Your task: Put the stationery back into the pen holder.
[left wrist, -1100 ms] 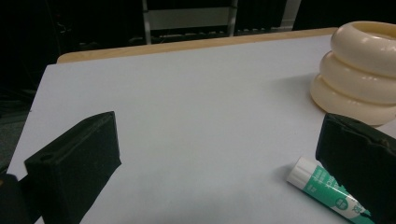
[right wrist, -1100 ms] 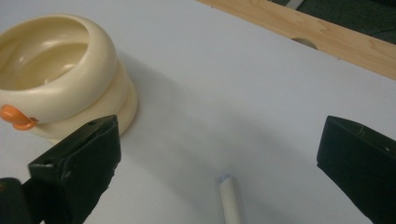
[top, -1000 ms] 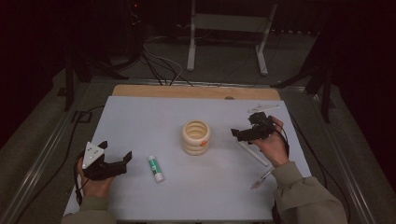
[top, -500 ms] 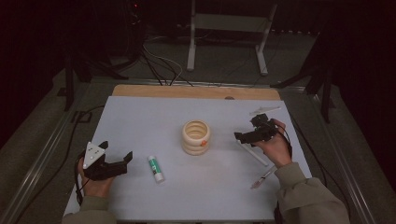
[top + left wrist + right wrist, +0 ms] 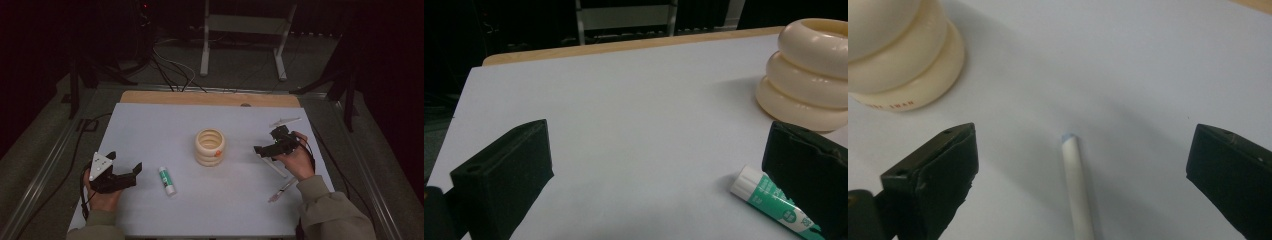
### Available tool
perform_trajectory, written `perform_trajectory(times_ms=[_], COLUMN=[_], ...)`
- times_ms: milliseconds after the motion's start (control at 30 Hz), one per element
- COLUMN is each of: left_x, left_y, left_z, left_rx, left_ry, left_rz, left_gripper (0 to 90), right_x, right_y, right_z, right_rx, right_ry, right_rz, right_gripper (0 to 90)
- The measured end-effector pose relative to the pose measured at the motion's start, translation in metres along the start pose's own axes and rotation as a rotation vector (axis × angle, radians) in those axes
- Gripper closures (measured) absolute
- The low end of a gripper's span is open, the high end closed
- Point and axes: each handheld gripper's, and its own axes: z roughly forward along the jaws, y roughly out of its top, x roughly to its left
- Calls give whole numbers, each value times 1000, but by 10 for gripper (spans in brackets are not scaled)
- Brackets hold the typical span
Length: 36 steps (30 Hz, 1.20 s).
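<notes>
A stack of three cream rings (image 5: 210,146) stands mid-table. A white and green glue stick (image 5: 167,180) lies left of it. My left gripper (image 5: 125,166) rests open at the front left, just left of the glue stick. In the left gripper view the glue stick (image 5: 774,205) lies by the right jaw, with the rings (image 5: 814,75) beyond and nothing between the jaws of the left gripper (image 5: 659,150). My right gripper (image 5: 263,146) hovers open right of the rings, over a thin white stick (image 5: 274,165). In the right gripper view that stick (image 5: 1077,190) lies between the wide jaws of the right gripper (image 5: 1083,145), untouched.
A slim pen (image 5: 281,190) lies near the front right, close to the right forearm. Another thin pale object (image 5: 285,121) sits at the back right. The white table top (image 5: 165,125) ends in a wooden strip (image 5: 210,98) at the far edge.
My right gripper has drifted slightly nearer to the person and lower, over the white stick. The left gripper has barely moved.
</notes>
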Motion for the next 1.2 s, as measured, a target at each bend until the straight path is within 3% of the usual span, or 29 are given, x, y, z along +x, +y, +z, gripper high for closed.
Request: perform_trajectory(times_ms=[167, 633, 967, 1133, 1167, 1200], left_x=[0, -1, 0, 0, 0, 0], left_y=[0, 0, 0, 0, 0, 0], left_z=[0, 1, 1, 1, 1, 1], left_rx=[2, 4, 5, 4, 4, 5], left_ry=[-2, -2, -1, -1, -1, -1], left_rz=[1, 1, 2, 1, 2, 2], left_gripper=[4, 4, 4, 4, 4, 4], right_x=[-2, -5, -8, -9, -9, -8], right_y=[-3, -10, -12, -15, -15, -16], right_z=[0, 9, 20, 28, 28, 30], right_rx=[6, 91, 161, 235, 235, 263], right_ry=[0, 12, 25, 41, 41, 51], right_rz=[4, -18, -27, -38, -38, -58], right_gripper=[10, 11, 73, 312, 312, 412])
